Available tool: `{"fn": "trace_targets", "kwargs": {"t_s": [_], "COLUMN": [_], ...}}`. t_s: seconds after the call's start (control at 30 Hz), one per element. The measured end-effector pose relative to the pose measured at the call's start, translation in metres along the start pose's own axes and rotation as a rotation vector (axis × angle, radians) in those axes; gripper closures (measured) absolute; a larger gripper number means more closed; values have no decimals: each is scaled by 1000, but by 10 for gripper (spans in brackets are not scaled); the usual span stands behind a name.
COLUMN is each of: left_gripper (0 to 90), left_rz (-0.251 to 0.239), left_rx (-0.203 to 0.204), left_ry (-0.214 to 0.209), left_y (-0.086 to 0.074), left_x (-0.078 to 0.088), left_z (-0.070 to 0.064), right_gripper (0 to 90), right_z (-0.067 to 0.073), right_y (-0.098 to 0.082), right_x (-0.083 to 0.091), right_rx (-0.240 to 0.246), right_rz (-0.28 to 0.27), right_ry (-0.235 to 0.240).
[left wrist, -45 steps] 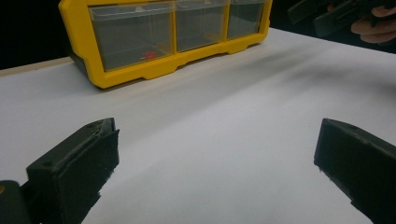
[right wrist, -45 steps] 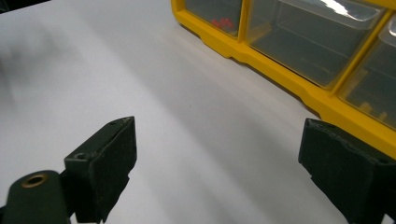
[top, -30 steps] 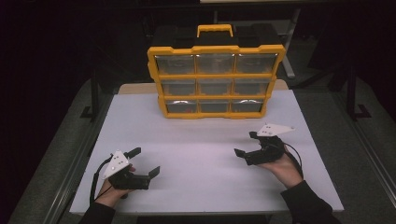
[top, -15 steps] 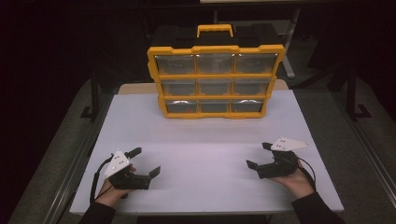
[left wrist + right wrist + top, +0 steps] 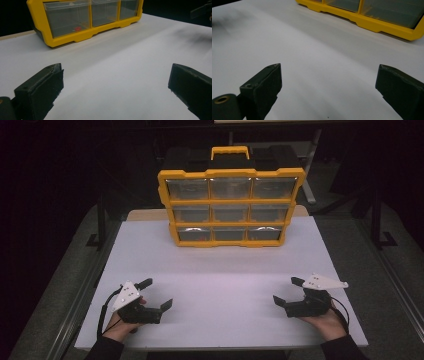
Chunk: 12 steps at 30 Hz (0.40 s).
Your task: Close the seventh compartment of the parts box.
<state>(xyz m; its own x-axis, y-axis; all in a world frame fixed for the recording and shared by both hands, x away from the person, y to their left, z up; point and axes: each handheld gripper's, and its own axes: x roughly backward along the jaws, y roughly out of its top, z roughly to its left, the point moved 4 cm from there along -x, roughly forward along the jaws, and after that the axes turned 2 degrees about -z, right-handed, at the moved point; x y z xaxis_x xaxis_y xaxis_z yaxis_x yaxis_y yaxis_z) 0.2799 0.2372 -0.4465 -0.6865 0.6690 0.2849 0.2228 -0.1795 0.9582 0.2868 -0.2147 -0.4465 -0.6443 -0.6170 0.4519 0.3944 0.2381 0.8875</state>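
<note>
Organizer (image 5: 231, 204): yellow frame, black back, stands upright at the table's (image 5: 220, 270) far edge, midway between left and right edges.
Organizer facing: drawer fronts face the near edge, toward the person; handle (image 5: 229, 151) on top.
Organizer long axis: runs left to right, parallel with the far edge; three rows of three clear drawers.
Bottom row: small red item in the bottom-left drawer (image 5: 67, 21), seen in the left gripper view; other contents too dim to tell.
Left gripper (image 5: 157, 294): near the near-left corner, low over the table, jaws spread wide, nothing between them.
Left hand (image 5: 121, 325): comes in from the near edge, forearm angled slightly inward; jaws point right and a little toward the far edge.
Left gripper view: both jaws frame bare white table; organizer's bottom-left corner lies ahead, well apart.
Right gripper (image 5: 288, 291): near the near-right corner, low over the table, jaws spread wide, holding nothing.
Right hand (image 5: 327, 320): palm under the gripper body, grey plate on top; jaws point left, toward the left gripper.
Right gripper view: jaws frame bare table; organizer's bottom edge (image 5: 372, 23) crosses the upper right, well apart.
Spacing: grippers well apart from each other, both well short of the organizer.
Table: white top, wooden strip showing behind the organizer.
</note>
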Motion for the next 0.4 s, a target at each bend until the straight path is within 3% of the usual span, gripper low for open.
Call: {"fn": "trace_targets", "kwargs": {"t_s": [0.4], "left_gripper": [0], "left_rz": [8], "left_rx": [-2], "left_ry": [-1], "left_y": [0], "left_x": [-1], "left_z": [0], "right_gripper": [62], "right_z": [1], "right_y": [0], "right_x": [1], "right_rx": [10], "right_rz": [-7], "right_ry": [5]}}
